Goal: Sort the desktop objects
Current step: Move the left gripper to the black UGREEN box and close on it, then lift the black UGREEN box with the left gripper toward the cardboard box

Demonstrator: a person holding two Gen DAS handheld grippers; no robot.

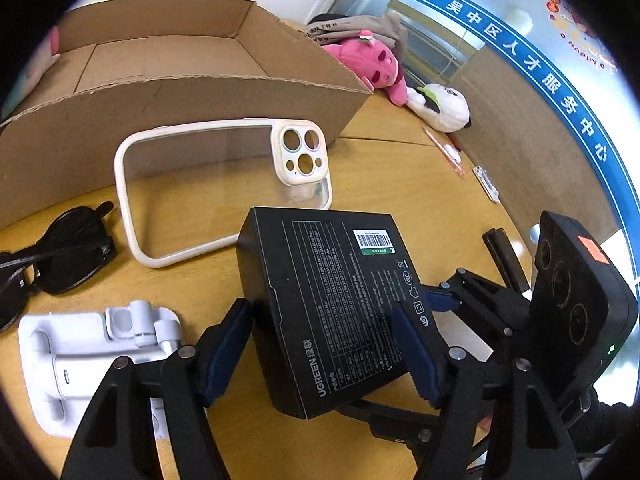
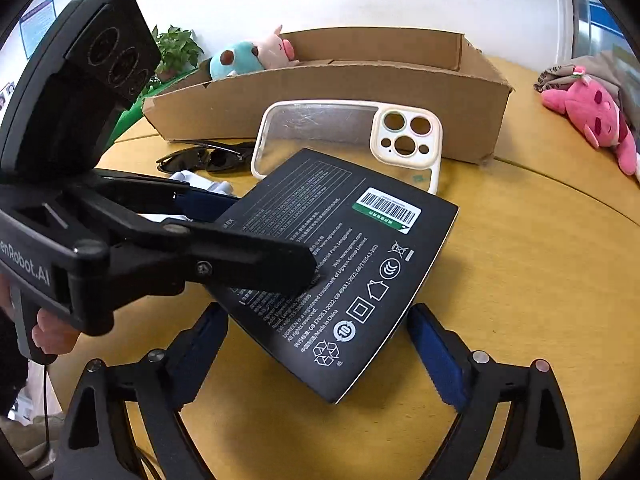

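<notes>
My left gripper is shut on a black UGREEN box and holds it tilted above the yellow table. In the right wrist view the box hangs with the left gripper's fingers clamped on its left edge. My right gripper is open, its blue pads on either side of the box's near corner without touching. A white-rimmed clear phone case lies past the box, in front of an open cardboard box. The case and cardboard box show in the right wrist view too.
Black sunglasses and a white folding stand lie on the left of the table. A pink plush and a white plush sit at the far right. A blue plush rests by the cardboard box.
</notes>
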